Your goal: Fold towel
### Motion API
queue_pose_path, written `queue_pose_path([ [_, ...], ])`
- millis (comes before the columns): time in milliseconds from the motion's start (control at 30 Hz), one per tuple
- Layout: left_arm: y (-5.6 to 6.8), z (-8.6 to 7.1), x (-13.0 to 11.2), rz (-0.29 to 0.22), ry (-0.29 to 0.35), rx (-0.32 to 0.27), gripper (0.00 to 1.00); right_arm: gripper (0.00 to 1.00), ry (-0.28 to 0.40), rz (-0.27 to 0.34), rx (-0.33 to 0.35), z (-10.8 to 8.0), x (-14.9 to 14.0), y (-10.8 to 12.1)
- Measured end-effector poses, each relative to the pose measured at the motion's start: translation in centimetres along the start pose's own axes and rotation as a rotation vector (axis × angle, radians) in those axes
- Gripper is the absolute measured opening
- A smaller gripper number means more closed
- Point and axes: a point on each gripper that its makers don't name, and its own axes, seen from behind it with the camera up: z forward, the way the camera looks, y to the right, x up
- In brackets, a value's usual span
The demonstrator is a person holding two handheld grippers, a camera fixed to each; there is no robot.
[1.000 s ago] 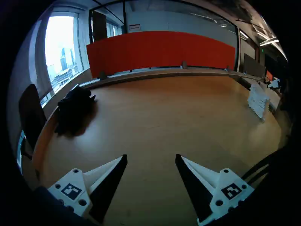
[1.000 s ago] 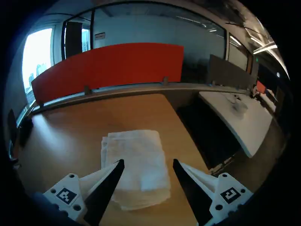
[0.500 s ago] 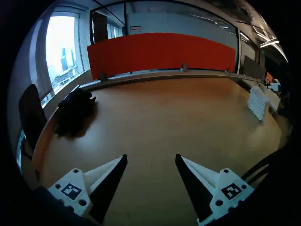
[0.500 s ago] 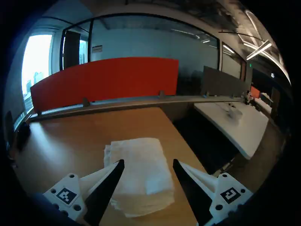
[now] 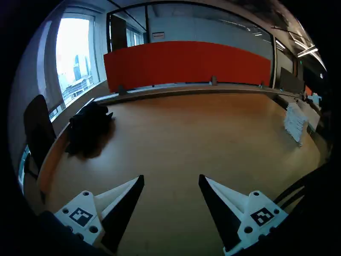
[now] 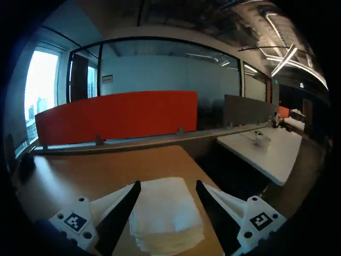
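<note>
left gripper (image 5: 170, 177) — jaws released, over table (image 5: 192, 128) | right gripper (image 6: 167, 182) — jaws released, over folded towel (image 6: 166, 213)

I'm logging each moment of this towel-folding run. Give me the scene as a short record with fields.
towel: white, folded into a thick stack, lying on the wooden table near one edge
left tool: open, over bare table, holding nothing
right tool: open, towel seen between its fingers, not pinched
other items: dark bundle at the table's left side; red partition along the far edge
</note>
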Motion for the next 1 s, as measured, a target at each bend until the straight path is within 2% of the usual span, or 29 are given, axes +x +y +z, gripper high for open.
queue_pose_path([
  [233,-0.6,0.1,1.1,-0.023,0.026,0.016,0.95,1.0,0.049,-0.013,0.044,-0.1,1.9,-2.2],
  [567,-2.1,0.3,4.4,-0.035,0.099,0.039,0.95,1.0,0.079,-0.055,0.093,-0.2,3.6,-5.3],
  [1000,-4.1,0.4,11.9,-0.046,0.25,0.058,0.95,1.0,0.112,-0.066,0.194,-1.5,5.7,-12.3],
])
